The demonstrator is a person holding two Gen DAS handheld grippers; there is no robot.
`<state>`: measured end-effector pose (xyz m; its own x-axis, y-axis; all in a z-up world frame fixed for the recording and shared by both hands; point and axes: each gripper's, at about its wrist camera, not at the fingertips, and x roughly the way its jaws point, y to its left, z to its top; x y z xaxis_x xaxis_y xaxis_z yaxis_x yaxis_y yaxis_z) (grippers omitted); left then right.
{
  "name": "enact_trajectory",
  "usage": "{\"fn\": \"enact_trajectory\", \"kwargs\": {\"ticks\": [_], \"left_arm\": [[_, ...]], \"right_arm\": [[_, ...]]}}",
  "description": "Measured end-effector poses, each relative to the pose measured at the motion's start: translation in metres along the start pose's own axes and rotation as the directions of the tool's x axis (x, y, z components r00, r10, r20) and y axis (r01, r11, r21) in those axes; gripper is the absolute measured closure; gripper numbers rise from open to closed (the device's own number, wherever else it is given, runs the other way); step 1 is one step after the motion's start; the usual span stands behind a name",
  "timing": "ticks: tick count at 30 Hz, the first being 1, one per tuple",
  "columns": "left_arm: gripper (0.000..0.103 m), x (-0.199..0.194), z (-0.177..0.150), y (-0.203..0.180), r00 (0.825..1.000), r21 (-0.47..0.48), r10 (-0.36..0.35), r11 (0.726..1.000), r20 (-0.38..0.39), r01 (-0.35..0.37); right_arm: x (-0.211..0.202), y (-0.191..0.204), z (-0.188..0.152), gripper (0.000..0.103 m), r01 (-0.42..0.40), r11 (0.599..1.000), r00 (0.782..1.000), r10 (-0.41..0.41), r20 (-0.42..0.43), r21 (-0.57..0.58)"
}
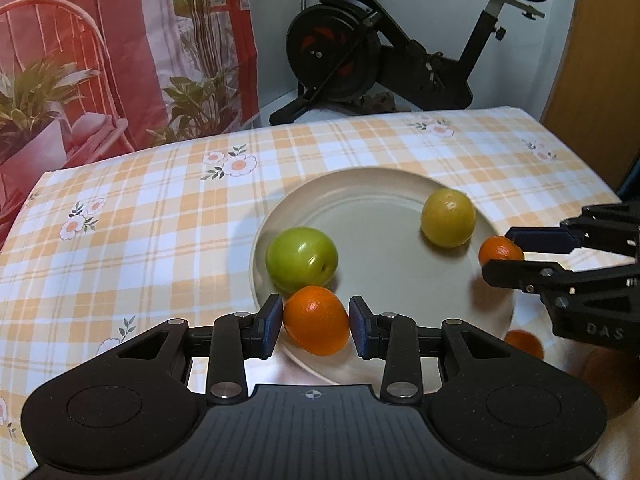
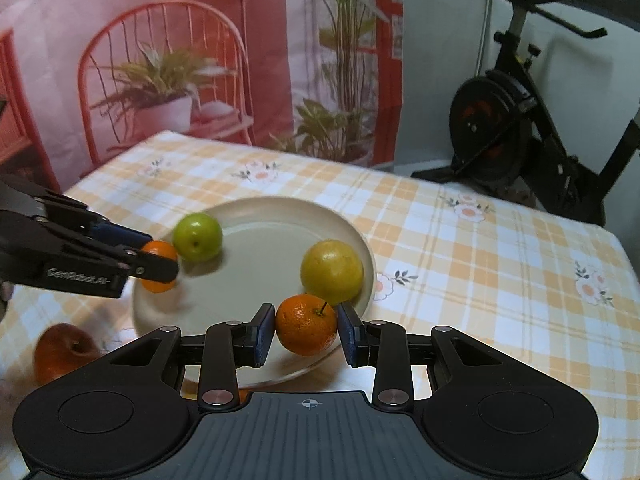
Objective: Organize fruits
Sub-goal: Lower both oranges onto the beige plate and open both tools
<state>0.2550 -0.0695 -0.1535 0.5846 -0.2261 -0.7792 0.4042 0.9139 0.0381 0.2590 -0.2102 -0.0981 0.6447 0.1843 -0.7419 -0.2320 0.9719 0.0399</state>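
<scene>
A cream plate [image 1: 360,172] lies on the checked tablecloth, and a green fruit [image 1: 302,258] and a yellow fruit [image 1: 448,218] rest on it. My left gripper [image 1: 316,312] is shut on a small orange [image 1: 316,322] over the plate's near rim, beside the green fruit. My right gripper [image 2: 306,320] is shut on a stemmed orange [image 2: 306,326] at the plate's [image 2: 260,202] near edge, just in front of the yellow fruit [image 2: 332,272]. Each wrist view shows the other gripper at the side, holding its orange: the right gripper [image 1: 498,252] and the left gripper [image 2: 160,256].
A reddish apple [image 2: 64,352] lies on the cloth left of the plate. Another orange fruit [image 1: 524,344] sits on the cloth beneath the right gripper. Beyond the table's far edge stand an exercise bike [image 1: 380,60] and a printed pink backdrop [image 1: 120,60].
</scene>
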Motion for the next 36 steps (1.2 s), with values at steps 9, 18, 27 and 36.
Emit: {"fn": "enact_trajectory", "kwargs": {"ticks": [9, 18, 27, 36], "left_arm": [[0.064, 0.008, 0.001, 0.003, 1.000, 0.002, -0.007, 1.000, 0.001, 0.007], [0.064, 0.012, 0.003, 0.004, 1.000, -0.013, -0.009, 1.000, 0.010, 0.010], [0.063, 0.012, 0.002, 0.003, 1.000, -0.014, -0.002, 1.000, 0.012, 0.002], [0.057, 0.002, 0.004, 0.005, 0.999, -0.023, -0.017, 1.000, 0.027, 0.018]], "right_arm": [[0.017, -0.003, 0.011, 0.072, 0.009, 1.000, 0.998, -0.010, -0.068, -0.015], [0.032, 0.005, 0.018, 0.071, 0.021, 0.994, 0.992, -0.034, -0.122, -0.106], [0.034, 0.004, 0.018, 0.070, 0.028, 0.993, 0.992, -0.042, -0.122, -0.112], [0.029, 0.005, 0.018, 0.063, 0.029, 0.994, 0.993, -0.041, -0.110, -0.108]]}}
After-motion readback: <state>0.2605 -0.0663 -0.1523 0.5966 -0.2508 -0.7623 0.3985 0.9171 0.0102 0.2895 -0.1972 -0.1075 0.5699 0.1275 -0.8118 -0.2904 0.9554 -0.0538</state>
